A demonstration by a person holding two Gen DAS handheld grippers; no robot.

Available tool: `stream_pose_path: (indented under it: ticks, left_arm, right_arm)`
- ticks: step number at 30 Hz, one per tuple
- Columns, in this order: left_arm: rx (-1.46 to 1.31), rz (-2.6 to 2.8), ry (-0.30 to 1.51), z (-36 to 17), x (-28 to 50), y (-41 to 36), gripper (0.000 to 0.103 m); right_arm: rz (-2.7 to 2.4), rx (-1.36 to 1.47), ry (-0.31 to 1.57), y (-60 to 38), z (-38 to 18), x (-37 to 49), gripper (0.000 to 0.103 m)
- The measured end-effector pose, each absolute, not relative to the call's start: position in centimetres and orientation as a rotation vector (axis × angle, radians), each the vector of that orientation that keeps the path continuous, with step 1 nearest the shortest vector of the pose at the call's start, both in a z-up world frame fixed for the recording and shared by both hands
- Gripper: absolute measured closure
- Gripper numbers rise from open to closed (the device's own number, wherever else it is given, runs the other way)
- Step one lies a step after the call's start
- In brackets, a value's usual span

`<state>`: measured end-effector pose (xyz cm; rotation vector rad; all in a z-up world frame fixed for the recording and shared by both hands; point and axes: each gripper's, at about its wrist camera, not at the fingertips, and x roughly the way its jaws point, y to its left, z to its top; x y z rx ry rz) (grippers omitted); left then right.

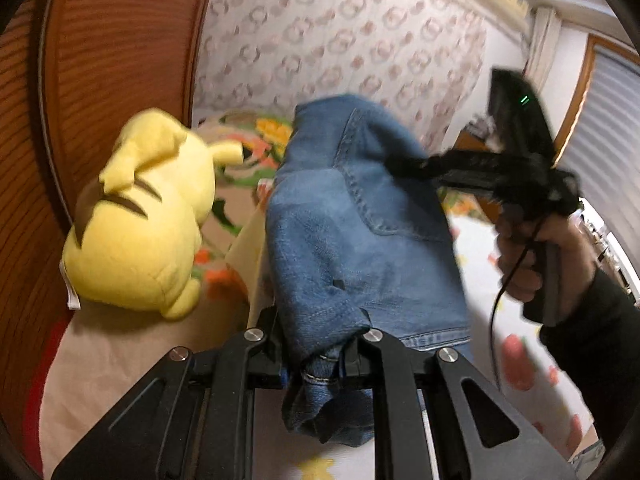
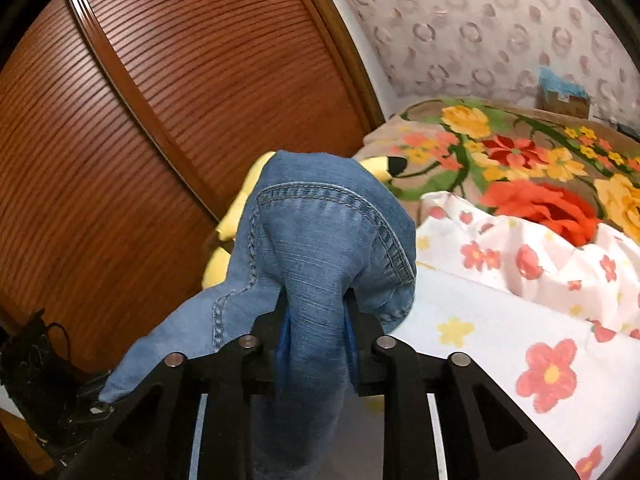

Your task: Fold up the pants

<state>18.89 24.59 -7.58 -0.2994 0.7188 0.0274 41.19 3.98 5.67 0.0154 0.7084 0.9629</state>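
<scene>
While both grippers are raised over the bed, the blue jeans (image 1: 360,216) hang bunched between them above the bedding. At the far left of the left wrist view stands a slatted wooden wardrobe door (image 1: 120,60), and just in front of it a yellow plush toy (image 1: 140,224) lies on a beige blanket (image 1: 120,344). To the right of the toy, the left gripper (image 1: 316,350) pinches a gathered fold of the denim, its jaws drawn close on the cloth at the near edge of the view. Beyond it the jeans rise in a heap, a stitched back pocket facing the camera. Further right, a person's hand (image 1: 528,256) in a dark sleeve holds the handle of the right gripper (image 1: 404,164), blurred, whose tips reach into the far side of the denim.

From the right wrist view, the same wardrobe door fills the left, with a dark bag (image 2: 36,372) on the floor beside it. In the middle, the right gripper's jaws stand partly spread with a thick roll of denim between them; whether the pads press on it cannot be told. The toy peeks out behind the jeans. To the right lie a white flower-print sheet (image 2: 520,340) and, farther off, a bright floral blanket (image 2: 520,152) against the patterned wallpaper (image 2: 480,20).
</scene>
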Motion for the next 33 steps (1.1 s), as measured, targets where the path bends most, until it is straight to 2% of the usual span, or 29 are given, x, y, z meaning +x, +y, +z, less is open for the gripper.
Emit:
stream_pose_path:
  ticks: [2,6,13,14,15,17,21,24,33]
  left_arm:
    - [-0.295,0.044,0.752,-8.5,19.3,24.4,0.086]
    - [-0.270,0.064,0.765,-8.8,19.5,23.8,0.084]
    - [-0.240,0.090,0.783,-9.1,19.4,23.5,0.083]
    - [-0.239,0.094,0.786,-9.2,19.4,23.5,0.082]
    - [-0.236,0.099,0.787,-9.2,19.4,23.6,0.080]
    - [-0.233,0.109,0.786,-9.3,19.4,23.6,0.076]
    - [-0.236,0.139,0.777,-9.2,19.2,23.9,0.057]
    - [-0.243,0.137,0.777,-8.8,18.8,23.9,0.056]
    - [-0.139,0.187,0.694,-5.0,15.7,21.7,0.055]
  right_arm:
    - [0.916,-0.029,0.723,4.2,5.1,41.6,0.057]
    - [0.839,-0.122,0.718,5.4,4.8,42.1,0.050]
    - [0.771,-0.147,0.578,6.6,7.8,40.5,0.050]
    - [0.778,-0.152,0.570,6.7,7.6,40.3,0.051]
    - [0.795,-0.156,0.576,6.8,7.2,39.9,0.061]
    - [0.791,-0.190,0.616,7.6,5.9,40.1,0.062]
    - [0.733,-0.195,0.687,8.5,2.5,42.7,0.062]
    - [0.740,-0.138,0.690,7.9,2.4,43.0,0.062]
    - [0.734,-0.146,0.548,0.8,6.3,33.1,0.062]
